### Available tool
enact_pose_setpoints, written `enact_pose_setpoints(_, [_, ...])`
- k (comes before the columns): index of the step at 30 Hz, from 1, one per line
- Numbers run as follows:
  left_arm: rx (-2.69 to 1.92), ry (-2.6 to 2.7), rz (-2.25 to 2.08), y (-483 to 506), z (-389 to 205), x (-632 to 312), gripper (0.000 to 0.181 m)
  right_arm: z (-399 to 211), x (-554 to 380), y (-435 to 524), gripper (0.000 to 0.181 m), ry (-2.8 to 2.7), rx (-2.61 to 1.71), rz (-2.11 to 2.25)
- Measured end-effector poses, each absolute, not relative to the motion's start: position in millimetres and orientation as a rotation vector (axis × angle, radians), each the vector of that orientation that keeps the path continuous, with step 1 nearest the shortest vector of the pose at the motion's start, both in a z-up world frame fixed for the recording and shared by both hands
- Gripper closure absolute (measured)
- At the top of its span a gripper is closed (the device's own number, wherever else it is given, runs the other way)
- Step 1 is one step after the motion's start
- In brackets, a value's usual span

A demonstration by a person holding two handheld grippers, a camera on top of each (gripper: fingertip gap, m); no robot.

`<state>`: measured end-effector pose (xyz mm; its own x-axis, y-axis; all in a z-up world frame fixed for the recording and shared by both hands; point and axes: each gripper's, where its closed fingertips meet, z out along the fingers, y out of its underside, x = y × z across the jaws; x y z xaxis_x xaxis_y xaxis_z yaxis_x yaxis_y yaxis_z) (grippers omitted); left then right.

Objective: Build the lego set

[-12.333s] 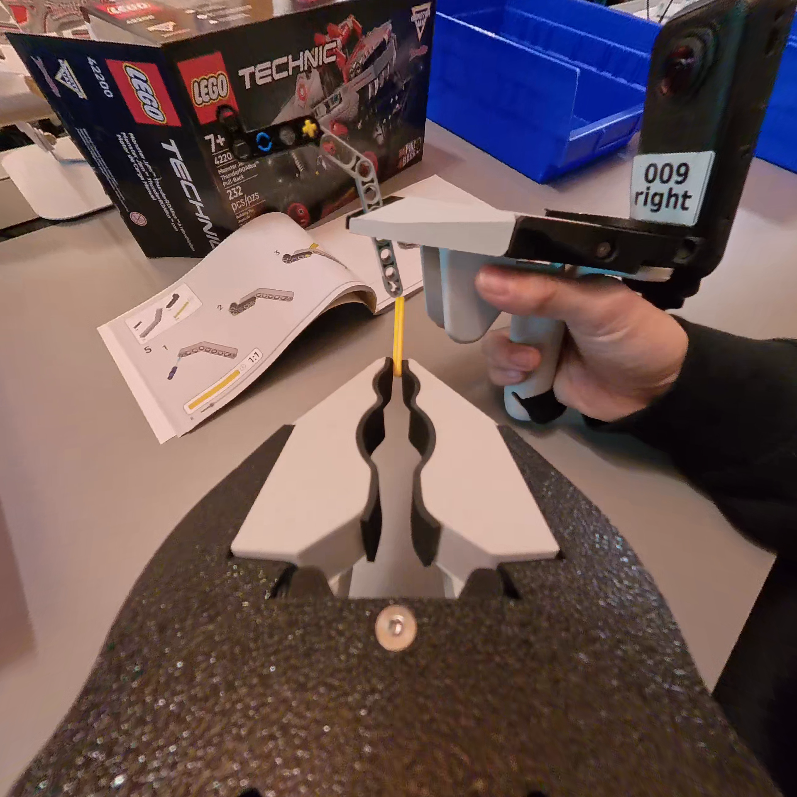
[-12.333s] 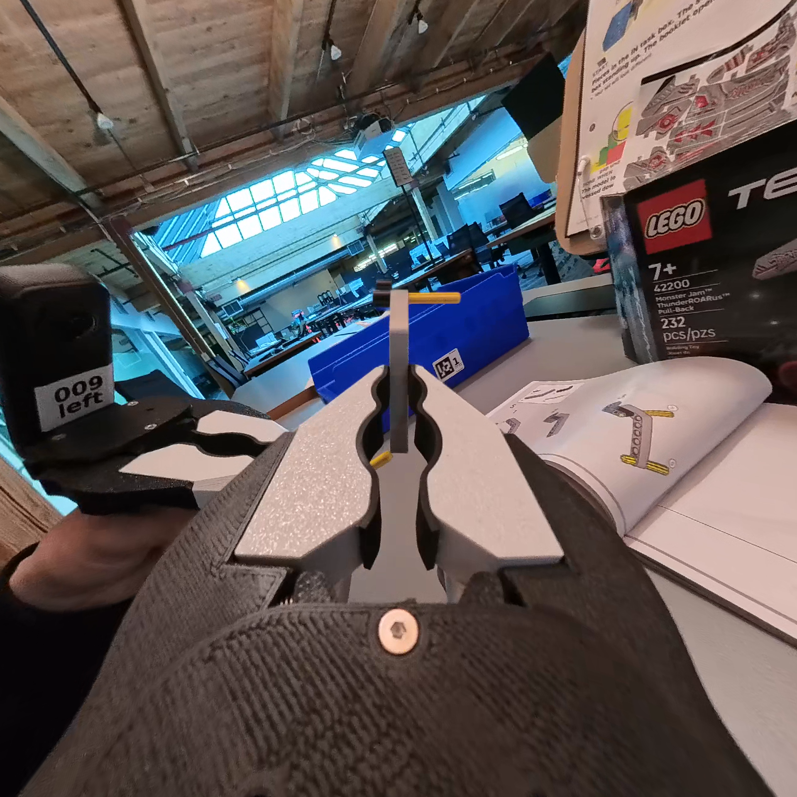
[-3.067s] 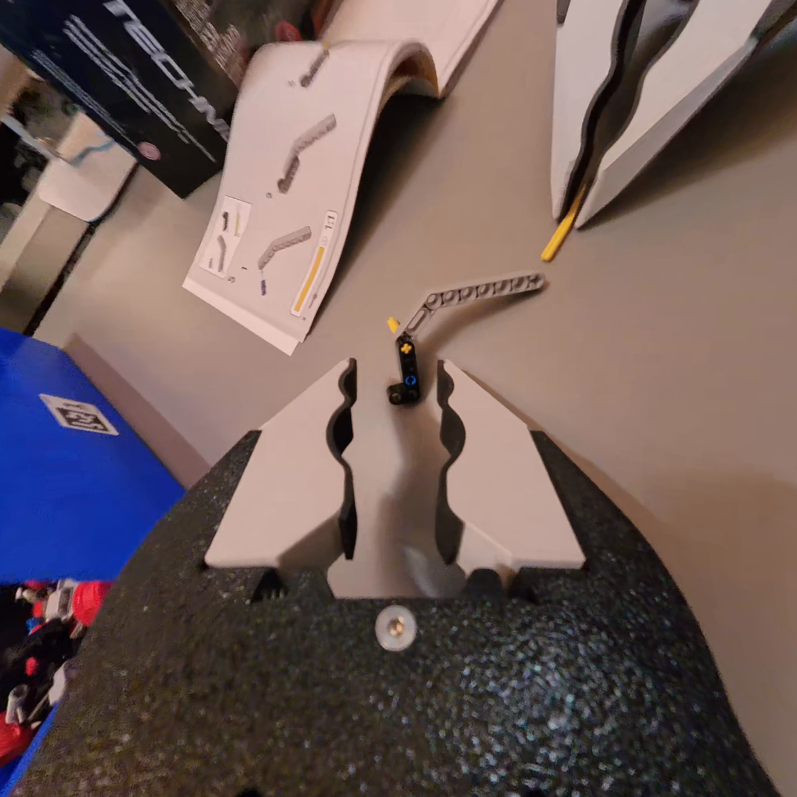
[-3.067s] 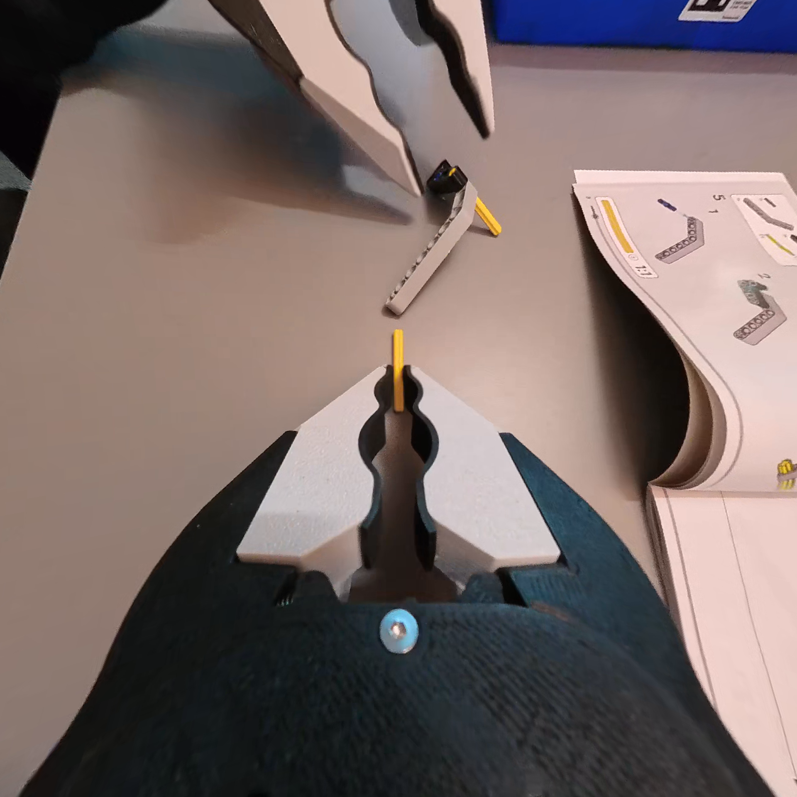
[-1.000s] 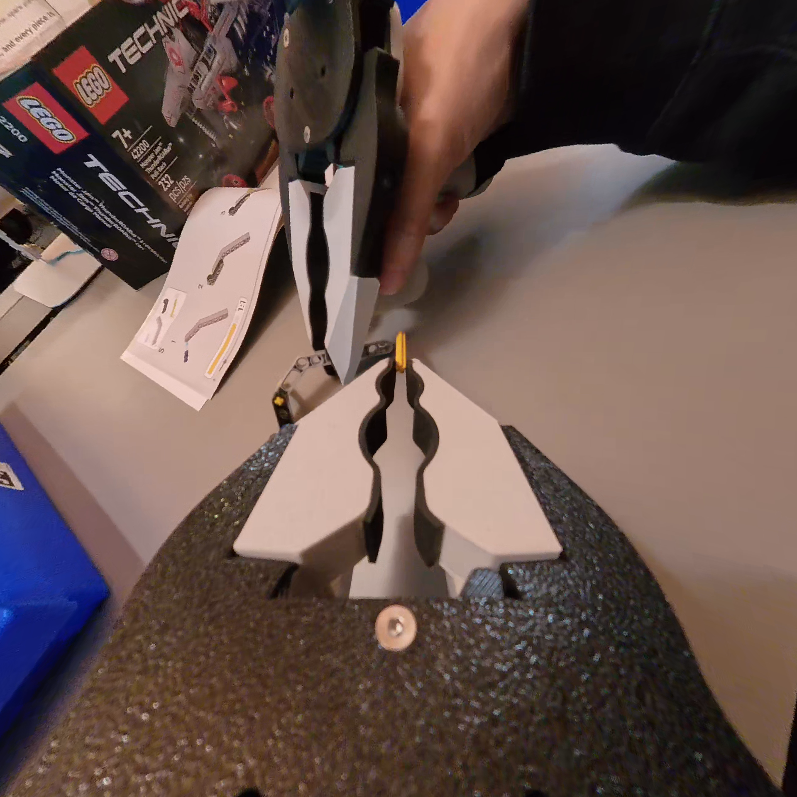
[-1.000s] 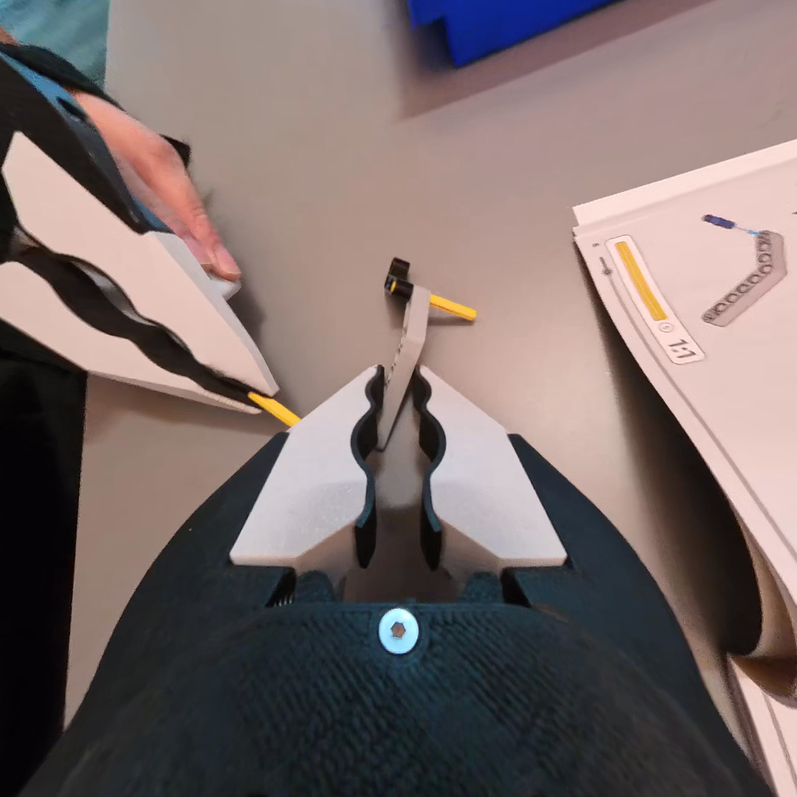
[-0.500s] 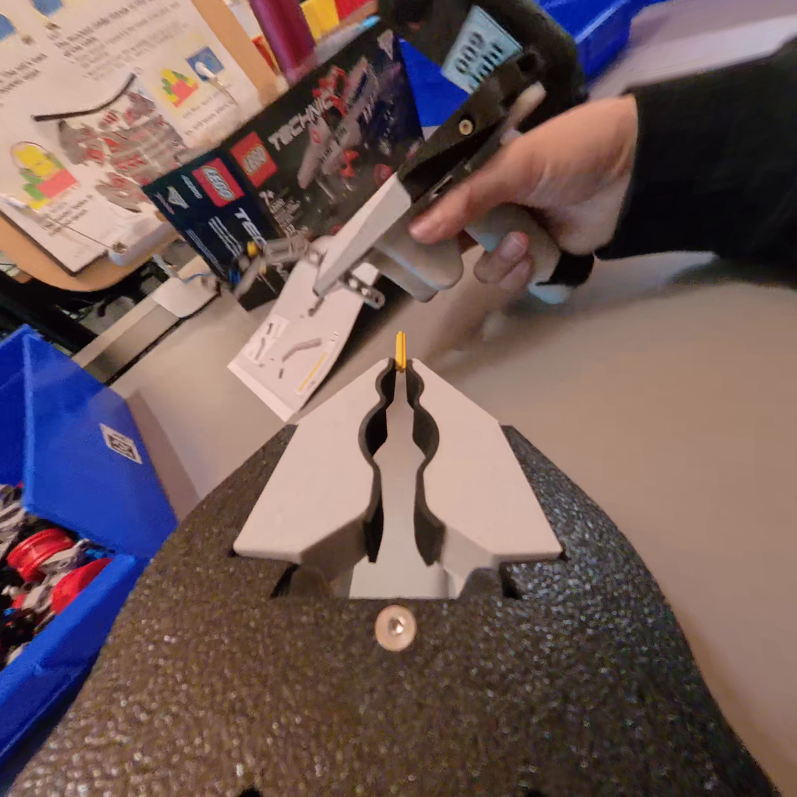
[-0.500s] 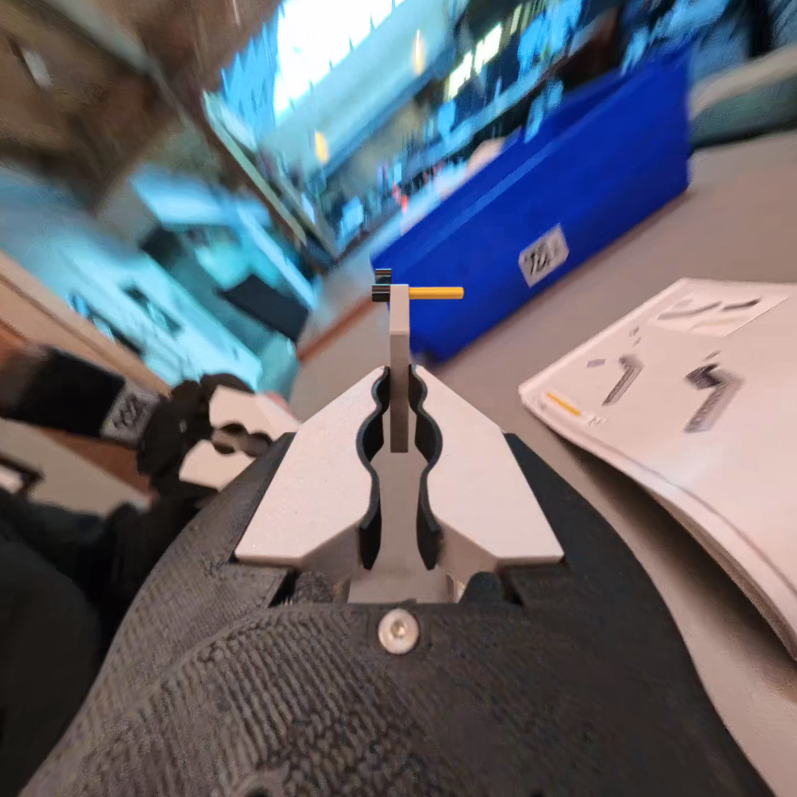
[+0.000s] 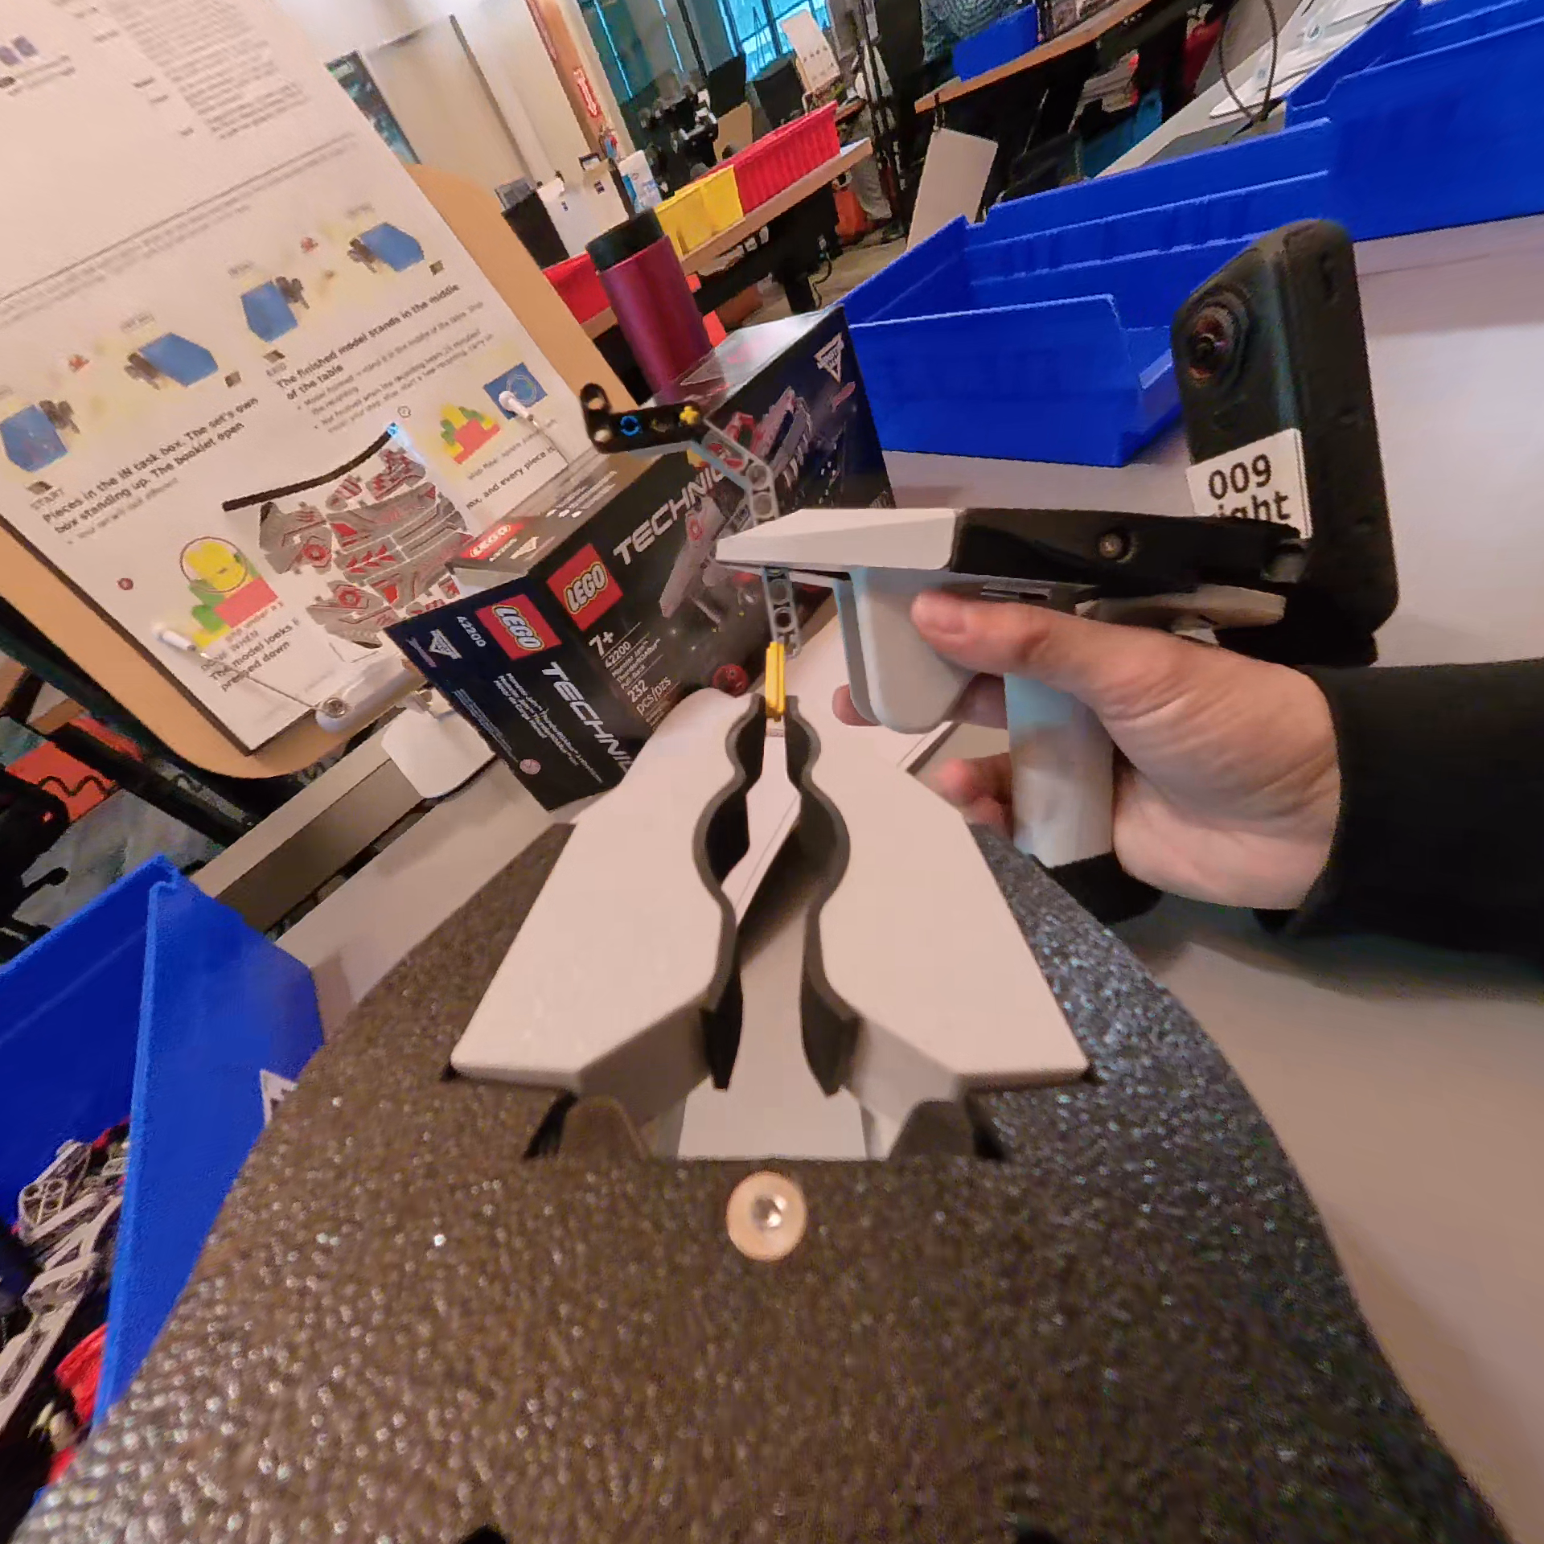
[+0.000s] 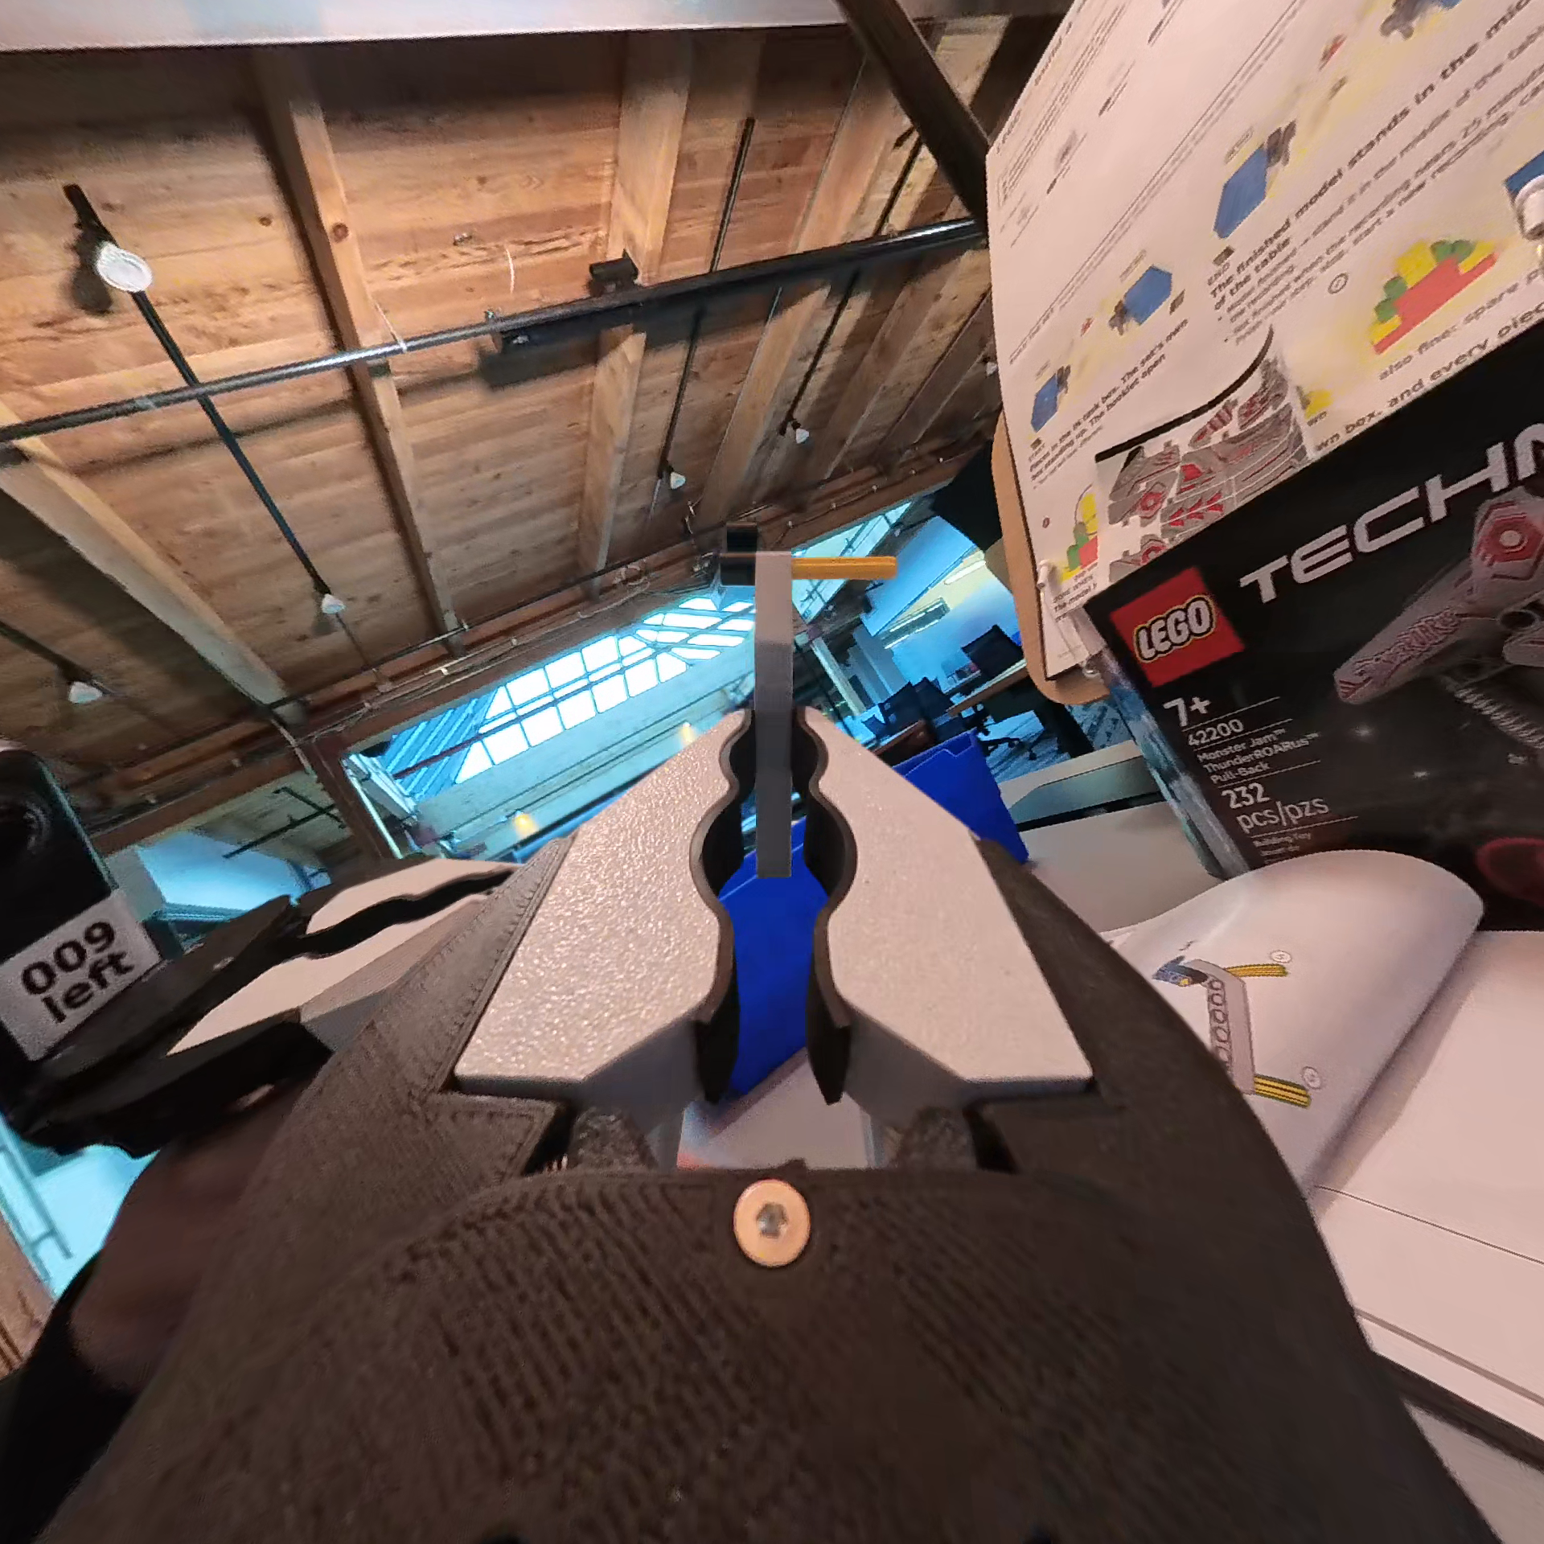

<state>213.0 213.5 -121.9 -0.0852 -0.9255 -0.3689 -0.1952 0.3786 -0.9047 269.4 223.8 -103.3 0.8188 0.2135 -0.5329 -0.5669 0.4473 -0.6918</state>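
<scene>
Up top, right hand-held gripper (image 10: pixel 773 735) clamping grey beam (image 10: pixel 772 710), left hand-held gripper (image 9: pixel 775 723) pinching yellow axle (image 9: pixel 775 678) just below it.

Open room: bare grey tabletop (image 9: pixel 1378 1086) to the right of and below the left gripper (image 9: pixel 775 725), running back to the blue plastic bins (image 9: pixel 1044 368). Obstacles ahead: right gripper (image 9: pixel 744 547) held level across the left gripper's line, clamped on a bent grey beam (image 9: pixel 756 493) that stands above and below its fingers; a hand (image 9: pixel 1153 752) wrapped round its grip. Behind these: black cardboard set box (image 9: pixel 635 618), upright, and a white printed board (image 9: pixel 209 334) leaning at far left. Near left: blue bin of loose parts (image 9: pixel 167 1044), close beside the left gripper. Right gripper's right flank: open white instruction booklet (image 10: pixel 1303 986) on the table, set box behind it.
</scene>
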Motion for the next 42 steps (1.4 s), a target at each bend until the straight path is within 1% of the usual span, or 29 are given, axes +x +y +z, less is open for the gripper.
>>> enact_pose_setpoints(6, [-1.018, 1.568, -0.795, 213.3, -127.5, 212.9, 0.179, -100.4, 254.5, 228.8, 0.175, 0.336, -1.032, 0.477])
enact_pose_setpoints(25, [-1.004, 1.617, -0.654, 220.0, -136.7, 213.1, 0.18, -112.2, 253.7, 237.2, 0.176, 0.36, -1.116, 0.429])
enact_pose_setpoints(34, [-0.913, 1.674, -0.411, 222.0, -145.3, 213.3, 0.179, -121.0, 253.8, 241.6, 0.175, 0.402, -1.153, 0.44])
enact_pose_setpoints(38, [-1.043, 1.626, -0.636, 219.5, -141.0, 213.5, 0.18, -122.4, 250.6, 242.7, 0.175, 0.403, -1.154, 0.462])
enact_pose_setpoints(42, [-0.973, 1.662, -0.525, 224.2, -142.9, 211.6, 0.179, -124.0, 249.3, 245.5, 0.175, 0.438, -1.137, 0.527])
